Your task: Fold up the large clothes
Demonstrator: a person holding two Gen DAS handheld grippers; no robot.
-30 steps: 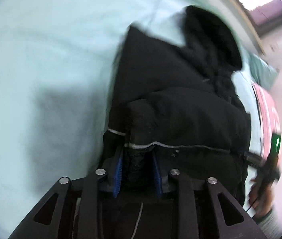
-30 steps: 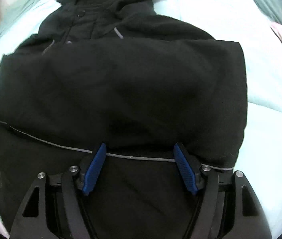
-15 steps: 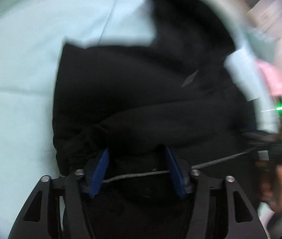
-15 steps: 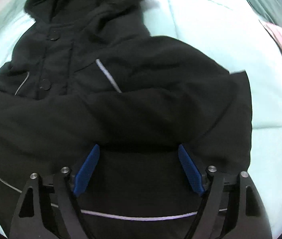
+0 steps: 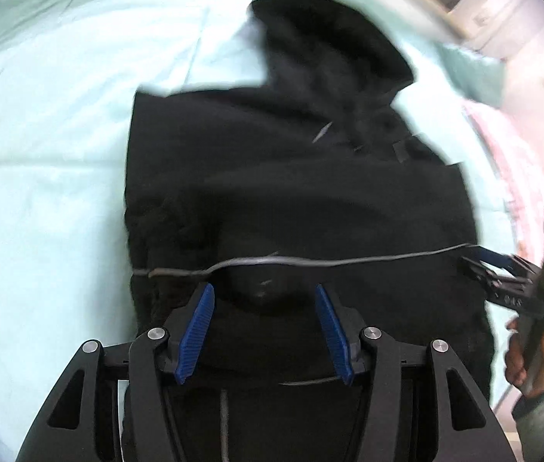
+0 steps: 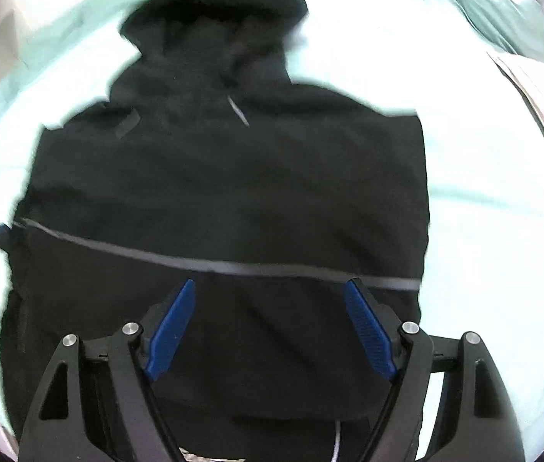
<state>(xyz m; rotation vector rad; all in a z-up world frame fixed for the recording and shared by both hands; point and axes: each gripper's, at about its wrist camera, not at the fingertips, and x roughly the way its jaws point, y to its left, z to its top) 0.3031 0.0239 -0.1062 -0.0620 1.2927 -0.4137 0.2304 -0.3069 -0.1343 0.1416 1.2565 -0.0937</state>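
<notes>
While unheld, black jacket (image 6: 229, 192) on bedsheet (image 6: 483, 192)

the hooded jacket (image 6: 226, 192) is black, crossed by a thin grey stripe (image 6: 233, 267). it lies on a pale mint-green bed sheet (image 5: 41, 146). both claws are black with blue ribbed pads (image 5: 195, 331). at three o'clock of the left view sits pink patterned bedding (image 5: 518, 161).
</notes>
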